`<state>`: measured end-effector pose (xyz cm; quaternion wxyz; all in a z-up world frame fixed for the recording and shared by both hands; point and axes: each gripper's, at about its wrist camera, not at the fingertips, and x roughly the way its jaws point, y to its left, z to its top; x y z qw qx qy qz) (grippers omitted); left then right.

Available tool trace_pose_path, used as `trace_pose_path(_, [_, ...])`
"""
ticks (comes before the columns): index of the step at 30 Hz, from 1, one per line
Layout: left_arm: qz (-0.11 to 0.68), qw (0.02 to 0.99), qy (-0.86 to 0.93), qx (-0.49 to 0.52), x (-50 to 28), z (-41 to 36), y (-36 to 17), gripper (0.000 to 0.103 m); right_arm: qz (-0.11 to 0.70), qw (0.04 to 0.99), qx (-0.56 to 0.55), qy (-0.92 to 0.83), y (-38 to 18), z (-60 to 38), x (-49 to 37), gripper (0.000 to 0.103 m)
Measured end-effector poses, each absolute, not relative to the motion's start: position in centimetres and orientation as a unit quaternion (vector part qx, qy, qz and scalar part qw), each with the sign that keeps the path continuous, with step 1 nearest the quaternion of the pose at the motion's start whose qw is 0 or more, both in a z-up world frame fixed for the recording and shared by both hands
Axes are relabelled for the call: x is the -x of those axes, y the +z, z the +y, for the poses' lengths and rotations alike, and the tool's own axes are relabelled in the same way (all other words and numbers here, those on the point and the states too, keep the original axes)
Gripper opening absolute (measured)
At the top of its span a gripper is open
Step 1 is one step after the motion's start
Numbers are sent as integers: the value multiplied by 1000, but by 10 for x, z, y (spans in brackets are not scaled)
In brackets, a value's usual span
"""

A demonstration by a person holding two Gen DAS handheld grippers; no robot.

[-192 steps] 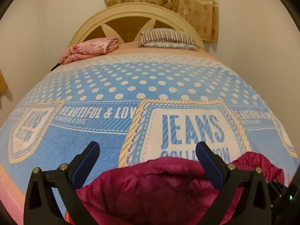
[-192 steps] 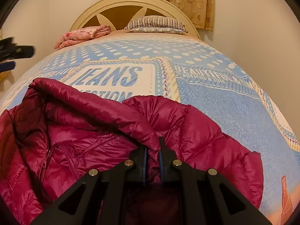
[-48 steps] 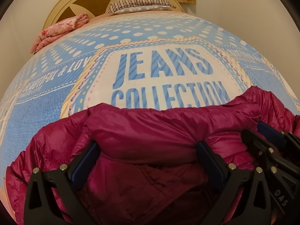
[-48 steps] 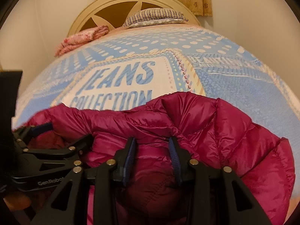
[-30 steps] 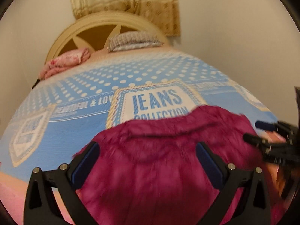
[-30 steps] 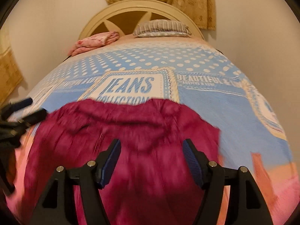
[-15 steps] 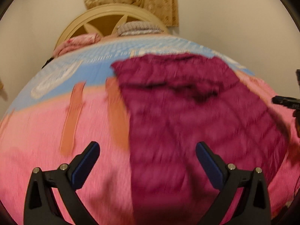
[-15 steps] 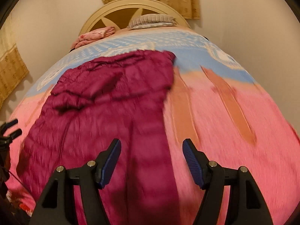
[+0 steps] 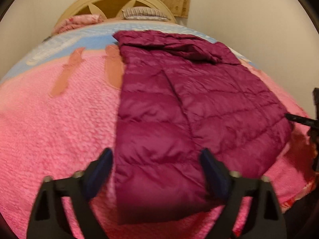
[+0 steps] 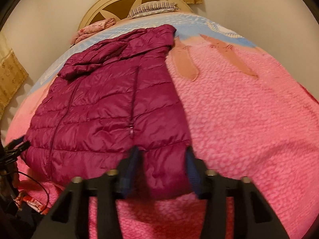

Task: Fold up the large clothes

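Both hand-held grippers (image 9: pixel 155 171) (image 10: pixel 162 171) wide-jawed above jacket (image 9: pixel 189 109) hem.

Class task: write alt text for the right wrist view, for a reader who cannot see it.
A magenta quilted puffer jacket lies spread flat on a pink fleece blanket, hood toward the cream headboard. The right tool sits open at the jacket's near hem corner. The left tool shows at the far left edge.
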<state>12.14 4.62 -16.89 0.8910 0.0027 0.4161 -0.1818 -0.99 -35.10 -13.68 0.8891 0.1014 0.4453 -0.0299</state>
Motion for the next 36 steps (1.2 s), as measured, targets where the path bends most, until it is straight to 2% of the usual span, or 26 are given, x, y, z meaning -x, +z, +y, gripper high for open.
trace_pose_path(2, [414,891,-186,-3,-119,47,-167,66,446,888,-111,-22,-138,-347,9,22])
trace_pose_path(3, [413,891,-186,-1,-117,49,-166,61,445,888,-114,-18,-139,-345,10,19])
trace_pose_path(4, [413,891,-188,3,-114,53,-167,49,444,888,-117,-13,-139,-343,11,15])
trace_pose_path(5, [411,892,-189,4,-112,54,-167,31,444,888,-118,-10,-139,-341,12,11])
trace_pose_path(6, [408,891,-198,3,-109,55,-166,21,442,889,-119,-6,-138,-339,14,10])
trace_pose_path(7, [409,889,-207,5,-107,56,-166,13,439,890,-121,-2,-137,-338,16,8])
trace_pose_path(8, [406,891,-206,4,-105,56,-166,10,435,892,-124,4,-135,-337,18,7])
trace_pose_path(11, [381,900,-212,-12,-92,55,-156,7,421,897,-131,18,-125,-334,26,5])
trace_pose_path(22, [286,918,-274,21,-33,94,-83,6,358,916,-172,63,-71,-335,74,4])
trace_pose_path(30, [218,919,-323,55,4,113,-14,6,260,936,-212,105,4,-340,120,3])
trace_pose_path(36, [214,916,-329,81,-33,122,-2,6,216,945,-218,110,39,-352,98,3])
